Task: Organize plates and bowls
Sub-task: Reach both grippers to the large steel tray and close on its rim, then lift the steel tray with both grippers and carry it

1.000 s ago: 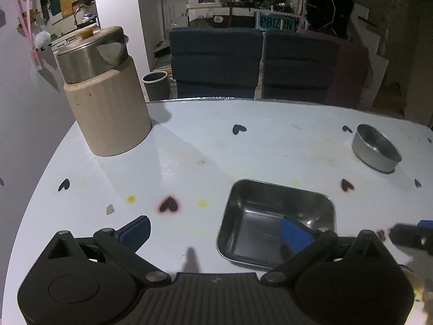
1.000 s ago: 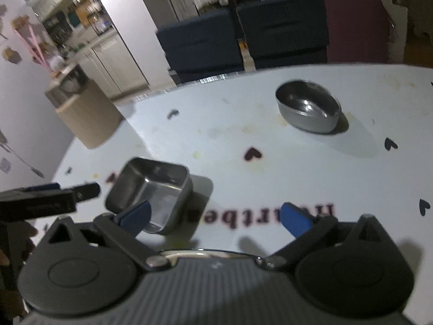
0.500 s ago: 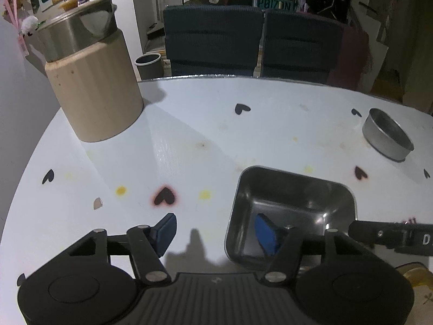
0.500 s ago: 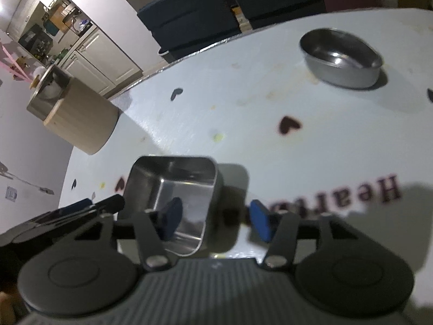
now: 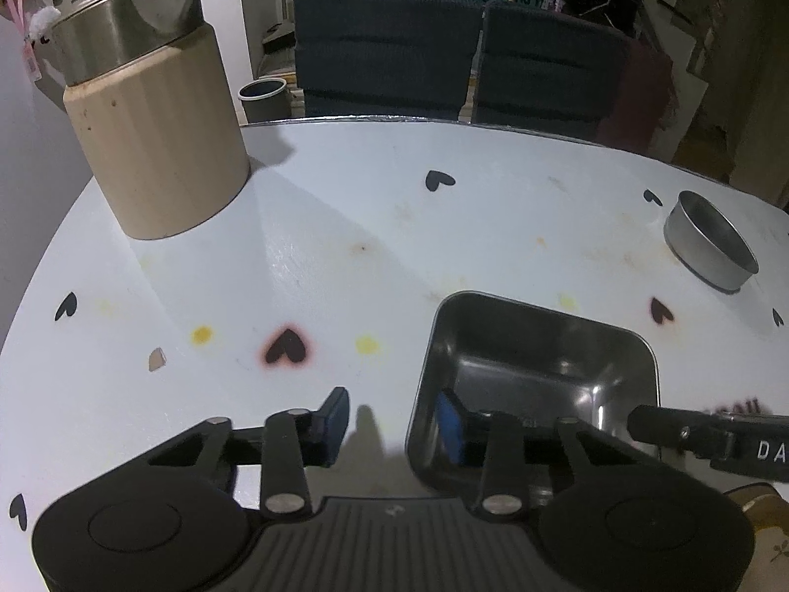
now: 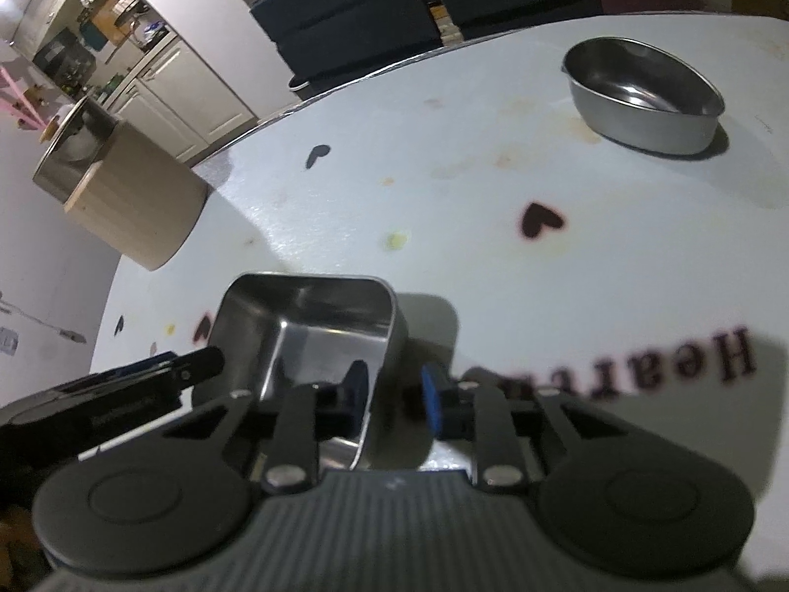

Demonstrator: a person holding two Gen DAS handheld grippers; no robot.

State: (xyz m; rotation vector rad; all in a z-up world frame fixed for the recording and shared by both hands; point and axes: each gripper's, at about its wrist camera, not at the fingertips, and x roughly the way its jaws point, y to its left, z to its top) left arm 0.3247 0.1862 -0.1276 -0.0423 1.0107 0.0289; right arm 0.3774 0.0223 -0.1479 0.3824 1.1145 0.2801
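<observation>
A: Our left gripper (image 5: 389, 424) is closing with the left wall of the square steel tray (image 5: 537, 345) between its jaws: one blue pad outside on the table, the other inside the tray. Neither pad presses the wall yet.

B: Same on our side. The right gripper (image 6: 392, 394) is closing over the tray's right wall (image 6: 389, 325), one pad inside, one outside, with a gap on both. So neither of us has hold of it yet.

A: The tray sits near the table's (image 5: 345, 246) front edge, between us. The round steel bowl (image 6: 641, 93) stands well apart, toward the far right edge.

B: Our worry is timing. If one gripper bites first, it could shove the tray sideways across the slick tabletop and the other pad may land on the rim, not the wall.

A: And thin polished walls give little purchase. If we grip only near the rim, the tray might pivot or slip when we lift.

B: If we lift unevenly, it tilts between us. A pull apart could pop one side free.

A: The beige canister (image 5: 158, 148) at the far left edge is well clear, so we expect no collision there.
</observation>
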